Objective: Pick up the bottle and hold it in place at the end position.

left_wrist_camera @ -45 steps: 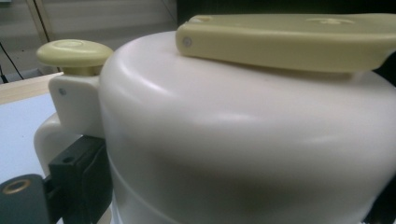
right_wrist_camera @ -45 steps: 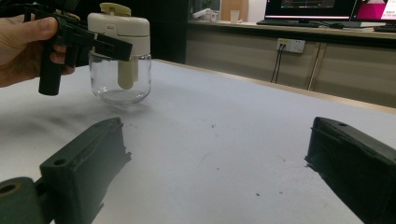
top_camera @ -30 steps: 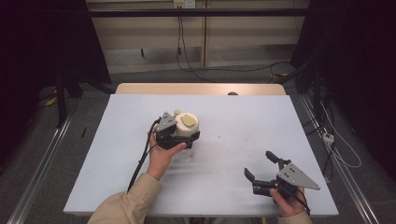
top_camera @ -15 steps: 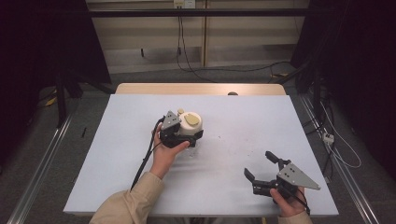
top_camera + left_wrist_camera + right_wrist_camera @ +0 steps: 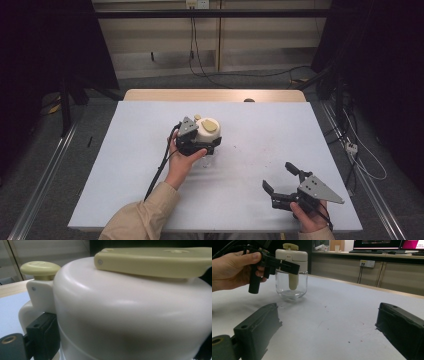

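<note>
From the high view, I have my left claw [image 5: 200,142] clamped around the cream lid [image 5: 207,131] of a glass jar [image 5: 209,159] that stands near the middle of the white surface [image 5: 125,165]. My right claw [image 5: 283,186] rests near the front right corner, well apart from the jar, jaws spread wide and holding nothing.

In the left gripper view, the cream lid [image 5: 130,312] sits right up against the camera, with its yellow-green lever [image 5: 155,261] flat across the top and a round knob [image 5: 40,268] at the side. One black jaw presses the lid wall at lower left (the opposite jaw I can barely see at the right edge).

In the right gripper view, the jar [image 5: 291,286] stands upright on the surface, clear glass below, lid [image 5: 292,256] on top, with the left claw [image 5: 284,265] closed across the lid.

I judge the step to be getting this lid off. To do it well, I should keep the grip level and bring the right claw over to steady the glass body first, since otherwise the whole jar may rise with the lid.
</note>
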A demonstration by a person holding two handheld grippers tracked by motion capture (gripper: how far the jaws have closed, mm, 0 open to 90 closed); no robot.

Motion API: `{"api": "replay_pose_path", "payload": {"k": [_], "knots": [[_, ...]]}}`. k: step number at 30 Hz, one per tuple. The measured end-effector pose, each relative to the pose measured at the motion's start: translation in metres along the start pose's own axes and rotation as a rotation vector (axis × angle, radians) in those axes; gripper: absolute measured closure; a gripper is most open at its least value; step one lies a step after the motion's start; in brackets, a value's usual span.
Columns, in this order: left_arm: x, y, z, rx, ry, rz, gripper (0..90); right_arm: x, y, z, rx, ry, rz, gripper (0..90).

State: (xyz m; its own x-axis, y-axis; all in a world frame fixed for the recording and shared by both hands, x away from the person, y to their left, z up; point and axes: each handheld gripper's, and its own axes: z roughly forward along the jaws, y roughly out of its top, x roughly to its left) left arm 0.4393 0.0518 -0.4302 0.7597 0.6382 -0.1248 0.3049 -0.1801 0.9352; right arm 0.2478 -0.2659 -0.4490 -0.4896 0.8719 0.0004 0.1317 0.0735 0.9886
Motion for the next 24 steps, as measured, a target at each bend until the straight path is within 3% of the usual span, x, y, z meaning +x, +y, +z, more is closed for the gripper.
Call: {"api": "replay_pose_path", "payload": {"k": [24], "knots": [[-0.007, -0.005, 0.023, 0.015, -0.013, -0.005, 6.5, -0.001, -0.001, 0.001, 0.004, -0.009, 0.007, 4.5]]}}
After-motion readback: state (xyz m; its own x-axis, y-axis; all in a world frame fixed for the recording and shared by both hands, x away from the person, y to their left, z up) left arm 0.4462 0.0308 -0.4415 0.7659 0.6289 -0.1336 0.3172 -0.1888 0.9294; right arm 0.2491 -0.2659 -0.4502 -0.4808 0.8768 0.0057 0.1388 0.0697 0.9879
